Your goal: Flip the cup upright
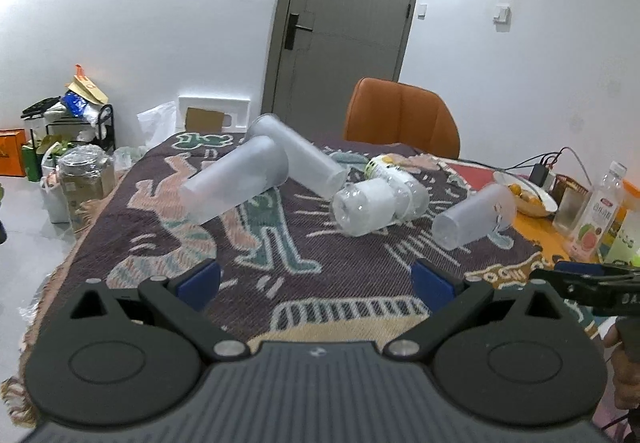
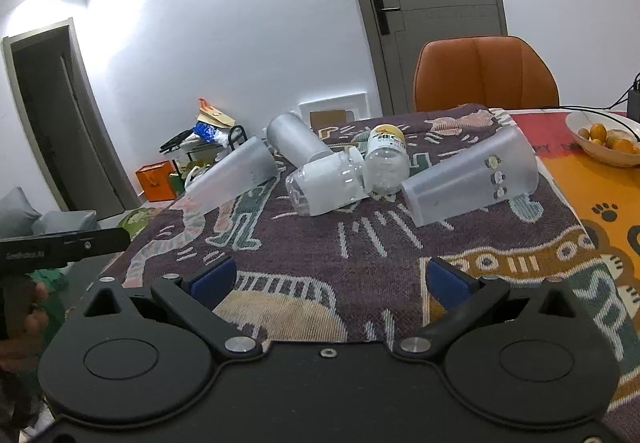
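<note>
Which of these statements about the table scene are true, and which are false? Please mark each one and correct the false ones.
1. All the frosted cups lie on their sides. True: the left cup, the far cup and the sticker cup are all tipped over.
2. The left gripper is shut on a cup. False: it is open and holds nothing.
3. The right gripper is open. True.
4. A bowl of fruit stands at the right side of the table. True.
5. The chair behind the table is blue. False: it is orange.
6. The clear bottles stand upright. False: they lie on the patterned cloth.
</note>
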`<state>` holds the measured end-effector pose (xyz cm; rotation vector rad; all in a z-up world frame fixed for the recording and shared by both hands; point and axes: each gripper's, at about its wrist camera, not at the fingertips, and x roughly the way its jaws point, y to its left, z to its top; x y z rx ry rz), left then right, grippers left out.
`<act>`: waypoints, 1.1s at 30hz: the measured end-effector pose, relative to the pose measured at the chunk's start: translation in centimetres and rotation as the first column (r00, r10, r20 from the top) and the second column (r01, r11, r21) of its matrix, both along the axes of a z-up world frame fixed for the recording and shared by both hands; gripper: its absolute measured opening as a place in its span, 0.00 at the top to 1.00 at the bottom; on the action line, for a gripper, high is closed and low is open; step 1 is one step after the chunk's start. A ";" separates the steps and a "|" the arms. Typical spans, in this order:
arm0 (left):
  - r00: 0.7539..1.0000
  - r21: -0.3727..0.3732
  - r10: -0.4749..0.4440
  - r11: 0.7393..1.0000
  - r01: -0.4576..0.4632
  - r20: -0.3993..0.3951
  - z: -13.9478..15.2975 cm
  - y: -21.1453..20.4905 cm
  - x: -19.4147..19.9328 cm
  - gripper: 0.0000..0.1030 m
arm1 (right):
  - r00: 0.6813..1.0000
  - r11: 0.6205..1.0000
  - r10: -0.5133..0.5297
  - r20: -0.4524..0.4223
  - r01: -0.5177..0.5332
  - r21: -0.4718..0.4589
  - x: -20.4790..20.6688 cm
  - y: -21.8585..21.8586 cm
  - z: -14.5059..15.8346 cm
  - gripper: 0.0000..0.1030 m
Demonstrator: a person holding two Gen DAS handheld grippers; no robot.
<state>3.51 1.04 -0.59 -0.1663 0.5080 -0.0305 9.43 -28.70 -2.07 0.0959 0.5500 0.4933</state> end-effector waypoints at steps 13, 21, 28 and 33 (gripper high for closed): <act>0.996 -0.039 0.031 0.999 -0.034 -0.088 -1.3 0.6 6.8 0.02 | 1.000 1.000 -0.023 0.016 0.022 0.017 5.1 1.2 0.5 0.00; 0.994 -0.075 0.021 0.997 -0.029 -0.105 -1.6 0.7 10.4 0.02 | 0.999 0.999 -0.042 -0.009 0.042 0.003 8.8 1.0 0.4 0.00; 0.992 -0.099 0.025 0.994 -0.038 -0.125 -1.7 0.8 13.0 0.02 | 0.999 1.000 -0.021 -0.036 0.022 0.013 12.0 1.1 0.7 0.00; 0.990 -0.103 0.057 0.992 -0.070 -0.130 -1.7 0.9 14.5 0.02 | 0.998 1.000 -0.001 -0.060 0.002 0.015 14.5 1.4 0.9 0.00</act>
